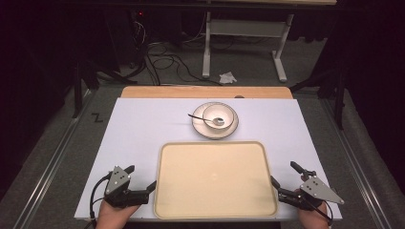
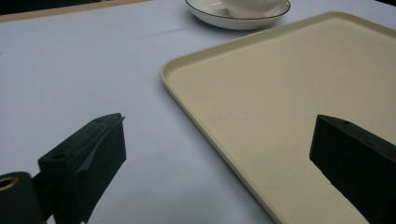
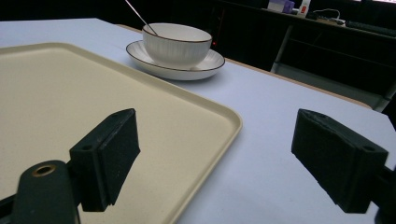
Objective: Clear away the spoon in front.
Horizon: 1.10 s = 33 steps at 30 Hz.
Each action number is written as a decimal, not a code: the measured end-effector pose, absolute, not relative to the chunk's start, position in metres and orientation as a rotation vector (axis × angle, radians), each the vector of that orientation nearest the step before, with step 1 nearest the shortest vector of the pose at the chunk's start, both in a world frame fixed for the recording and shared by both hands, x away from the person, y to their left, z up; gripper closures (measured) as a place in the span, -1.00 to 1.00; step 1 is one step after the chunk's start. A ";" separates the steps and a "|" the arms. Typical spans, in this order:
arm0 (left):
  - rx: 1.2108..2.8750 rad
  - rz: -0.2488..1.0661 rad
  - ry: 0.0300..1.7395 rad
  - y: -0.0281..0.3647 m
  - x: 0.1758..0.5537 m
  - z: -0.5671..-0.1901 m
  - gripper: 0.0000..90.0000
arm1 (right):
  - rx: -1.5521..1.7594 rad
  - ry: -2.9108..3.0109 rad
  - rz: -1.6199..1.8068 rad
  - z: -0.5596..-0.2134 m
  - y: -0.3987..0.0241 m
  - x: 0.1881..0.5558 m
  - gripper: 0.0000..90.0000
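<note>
A cream tray (image 1: 216, 210) lies empty at the front middle of the white table (image 1: 143, 129). Behind it a white bowl (image 1: 224, 113) stands on a white plate (image 1: 200, 126), and a metal spoon (image 1: 203, 119) rests in the bowl. My left gripper (image 1: 141, 177) is open at the tray's left front edge (image 2: 205, 126), one jaw over the table and one over the tray. At the tray's right front edge (image 3: 233, 122), my right gripper (image 1: 283, 173) is open the same way. The bowl (image 3: 176, 43) and plate (image 3: 205, 67) sit beyond the tray.
The wooden table edge (image 1: 205, 91) runs along the back. On the floor behind it are cables (image 1: 167, 62), a crumpled white scrap (image 1: 228, 77) and a white table frame (image 1: 243, 33).
</note>
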<state>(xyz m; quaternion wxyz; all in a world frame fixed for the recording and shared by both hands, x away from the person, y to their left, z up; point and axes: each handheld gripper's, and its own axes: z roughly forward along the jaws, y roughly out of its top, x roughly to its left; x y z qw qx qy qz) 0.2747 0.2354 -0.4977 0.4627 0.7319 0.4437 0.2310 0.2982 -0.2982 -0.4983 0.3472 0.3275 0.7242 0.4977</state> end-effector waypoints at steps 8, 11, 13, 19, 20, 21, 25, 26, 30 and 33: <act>1.799 0.573 1.107 0.235 0.276 -0.499 -0.89 | 0.846 1.864 1.311 -0.497 -0.306 0.298 -0.65; 1.802 0.571 1.116 0.237 0.277 -0.500 -0.89 | 0.837 1.866 1.315 -0.497 -0.305 0.300 -0.65; 1.795 0.567 1.120 0.238 0.276 -0.500 -0.89 | 0.840 1.873 1.311 -0.497 -0.304 0.300 -0.65; 1.795 0.568 1.114 0.238 0.276 -0.500 -0.88 | 0.831 1.877 1.306 -0.497 -0.302 0.299 -0.65; 1.796 0.568 1.112 0.238 0.276 -0.499 -0.88 | 0.830 1.875 1.302 -0.497 -0.303 0.299 -0.65; 1.798 0.569 1.111 0.238 0.276 -0.499 -0.88 | 0.830 1.875 1.304 -0.497 -0.303 0.299 -0.65; 1.795 0.566 1.110 0.238 0.276 -0.499 -0.88 | 0.835 1.881 1.298 -0.498 -0.303 0.300 -0.65; 1.794 0.565 1.114 0.239 0.276 -0.500 -0.87 | 0.839 1.882 1.300 -0.498 -0.302 0.300 -0.65; 1.796 0.561 1.116 0.239 0.277 -0.500 -0.86 | 0.831 1.883 1.305 -0.498 -0.302 0.299 -0.65; 1.791 0.560 1.116 0.239 0.276 -0.500 -0.86 | 0.833 1.882 1.304 -0.498 -0.302 0.299 -0.65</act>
